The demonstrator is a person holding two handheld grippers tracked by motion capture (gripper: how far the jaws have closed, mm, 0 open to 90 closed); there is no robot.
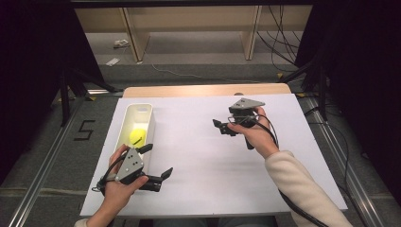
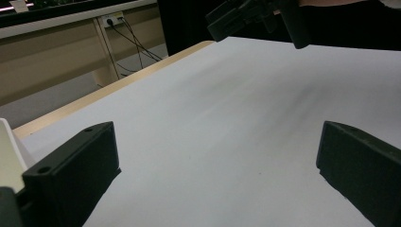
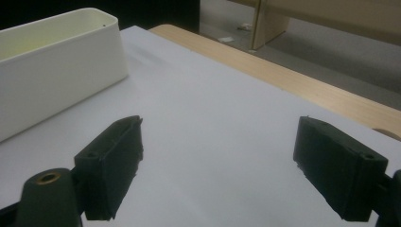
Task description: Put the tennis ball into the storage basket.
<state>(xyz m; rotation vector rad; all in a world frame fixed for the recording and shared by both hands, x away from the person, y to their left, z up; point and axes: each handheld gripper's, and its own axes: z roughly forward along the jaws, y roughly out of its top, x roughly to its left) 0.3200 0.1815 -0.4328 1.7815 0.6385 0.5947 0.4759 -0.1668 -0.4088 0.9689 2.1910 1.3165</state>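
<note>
Both hand-held grippers are empty, jaws spread wide. Largest thing before me is the counter (image 1: 213, 156), covered in a white sheet. On its left side stands a long white bin (image 1: 126, 124), its long axis running away from me toward the far edge. Inside the bin, about halfway along, lies a small yellow-green object (image 1: 136, 136) with a dark mark on it; I cannot tell what it is.

My left hand-held gripper (image 1: 158, 163) hovers at the bin's near end, just beside its right wall, jaws pointing right across the sheet. My right hand-held gripper (image 1: 220, 126) floats above the middle of the counter, well apart from the bin, jaws pointing left toward it.

The yellow-green object lies just ahead and left of my left hand, so I judge that hand the nearer one for reaching in.
</note>
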